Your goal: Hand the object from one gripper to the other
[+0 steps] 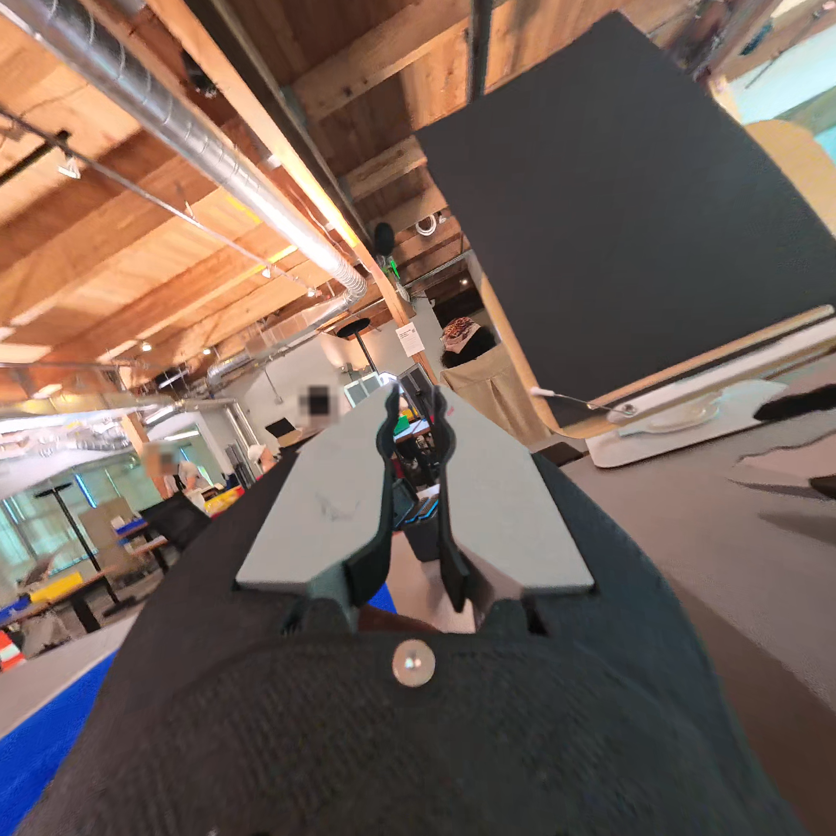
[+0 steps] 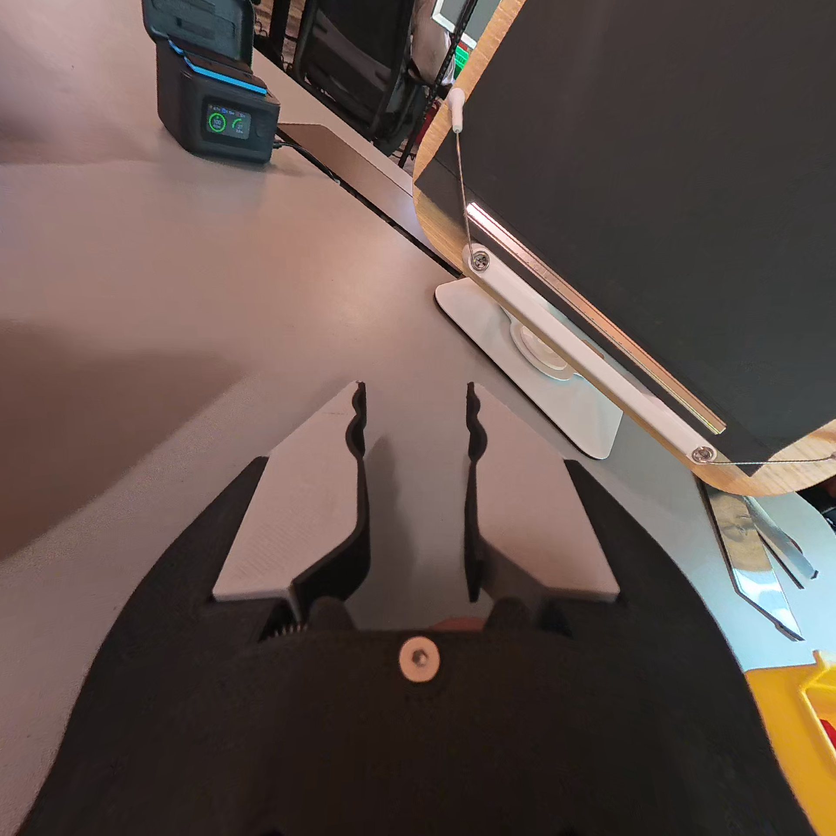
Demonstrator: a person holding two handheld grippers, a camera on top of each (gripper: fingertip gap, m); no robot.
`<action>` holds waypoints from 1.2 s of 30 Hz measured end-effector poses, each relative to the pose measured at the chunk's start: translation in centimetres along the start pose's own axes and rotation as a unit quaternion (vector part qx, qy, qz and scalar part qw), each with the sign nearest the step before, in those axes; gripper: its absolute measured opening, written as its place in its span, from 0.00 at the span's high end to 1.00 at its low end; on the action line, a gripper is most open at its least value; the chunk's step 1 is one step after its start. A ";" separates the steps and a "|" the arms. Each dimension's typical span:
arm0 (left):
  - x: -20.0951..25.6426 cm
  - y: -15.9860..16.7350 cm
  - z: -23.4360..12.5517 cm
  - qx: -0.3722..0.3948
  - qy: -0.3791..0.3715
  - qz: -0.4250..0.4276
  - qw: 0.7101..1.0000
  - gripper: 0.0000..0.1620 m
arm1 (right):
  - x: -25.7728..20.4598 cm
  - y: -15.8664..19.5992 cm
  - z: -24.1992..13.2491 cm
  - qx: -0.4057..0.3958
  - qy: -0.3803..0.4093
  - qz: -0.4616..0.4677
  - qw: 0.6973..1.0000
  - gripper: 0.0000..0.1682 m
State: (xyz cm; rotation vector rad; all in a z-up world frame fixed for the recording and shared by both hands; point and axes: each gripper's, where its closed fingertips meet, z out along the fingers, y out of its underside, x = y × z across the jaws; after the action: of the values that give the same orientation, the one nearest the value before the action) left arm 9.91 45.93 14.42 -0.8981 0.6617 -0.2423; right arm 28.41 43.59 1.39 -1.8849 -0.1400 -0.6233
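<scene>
My left gripper (image 1: 415,398) is raised and tilted, pointing across the room. Its jaws stand a narrow gap apart with nothing between them. My right gripper (image 2: 415,390) hovers low over the grey table (image 2: 226,280), open and empty. A shiny metal tool with pointed blades (image 2: 764,574) lies on a white surface at the right edge of the right wrist view, to the right of my right gripper. Neither gripper holds anything. Neither gripper shows in the other's view.
A black board with a wooden rim (image 2: 656,181) on a white base (image 2: 488,330) stands right of the right gripper; it also shows in the left wrist view (image 1: 633,203). A black power station (image 2: 217,90) sits at the table's far left. A yellow bin (image 2: 787,724) is at lower right. The tips of one gripper are about 25 cm away from the tips of the other. It is some 25 cm from my right tips to the black power station (image 2: 217,90).
</scene>
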 end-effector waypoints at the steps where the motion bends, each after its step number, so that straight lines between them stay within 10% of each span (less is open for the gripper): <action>1: -0.7 0.1 -0.2 -0.002 -0.005 -0.016 1.000 0.92 | 0.0 0.0 0.0 -0.001 0.001 -0.001 1.000 0.76; 24: -10.6 -2.6 -1.8 -0.055 -0.003 -0.133 0.990 0.73 | -0.4 0.7 0.5 -0.025 0.012 -0.044 0.999 0.77; 36: -15.7 3.9 -1.5 -0.157 0.010 -0.135 0.978 0.74 | -0.7 0.9 0.6 -0.032 0.015 -0.062 0.997 0.78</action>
State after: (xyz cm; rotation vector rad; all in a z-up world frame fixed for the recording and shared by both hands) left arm -3.58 54.53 17.46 -1.2927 0.6057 -0.3968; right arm 28.41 43.93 0.16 -1.9384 -0.2215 -0.7493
